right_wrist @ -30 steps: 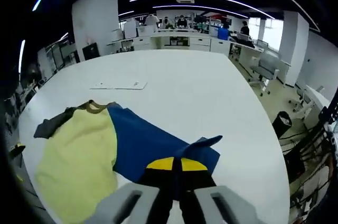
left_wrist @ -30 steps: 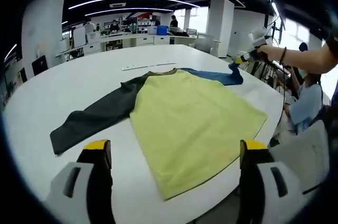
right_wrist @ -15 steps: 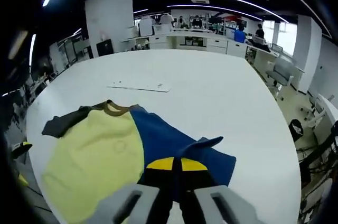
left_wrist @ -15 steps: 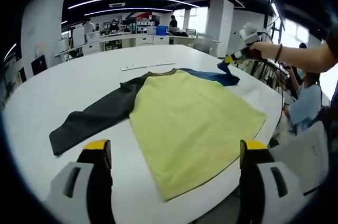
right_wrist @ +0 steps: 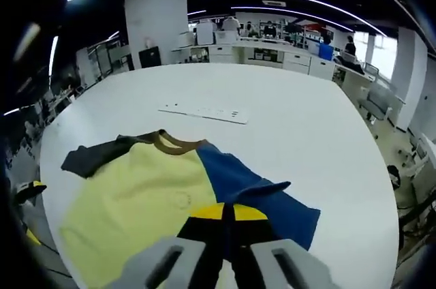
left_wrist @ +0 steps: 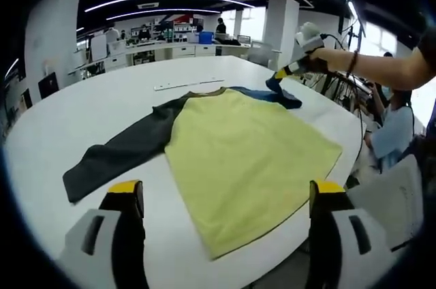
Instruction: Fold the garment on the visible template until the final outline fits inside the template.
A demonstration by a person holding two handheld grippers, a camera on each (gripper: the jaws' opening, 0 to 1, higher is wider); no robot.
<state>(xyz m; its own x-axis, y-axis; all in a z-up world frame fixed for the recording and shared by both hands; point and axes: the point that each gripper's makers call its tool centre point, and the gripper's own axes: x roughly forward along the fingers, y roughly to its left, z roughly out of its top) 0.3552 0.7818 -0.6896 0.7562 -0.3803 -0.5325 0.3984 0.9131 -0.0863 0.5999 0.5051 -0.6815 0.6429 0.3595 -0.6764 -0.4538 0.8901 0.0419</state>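
Left gripper view: shirt [left_wrist: 238, 153] lies flat on white worktop [left_wrist: 68, 125], dark sleeve [left_wrist: 119, 156] spread out; left claw [left_wrist: 225, 197] wide, holding nothing. Right claw [right_wrist: 227, 213] pinched tight on blue sleeve [right_wrist: 252, 190], lifted over the shirt.
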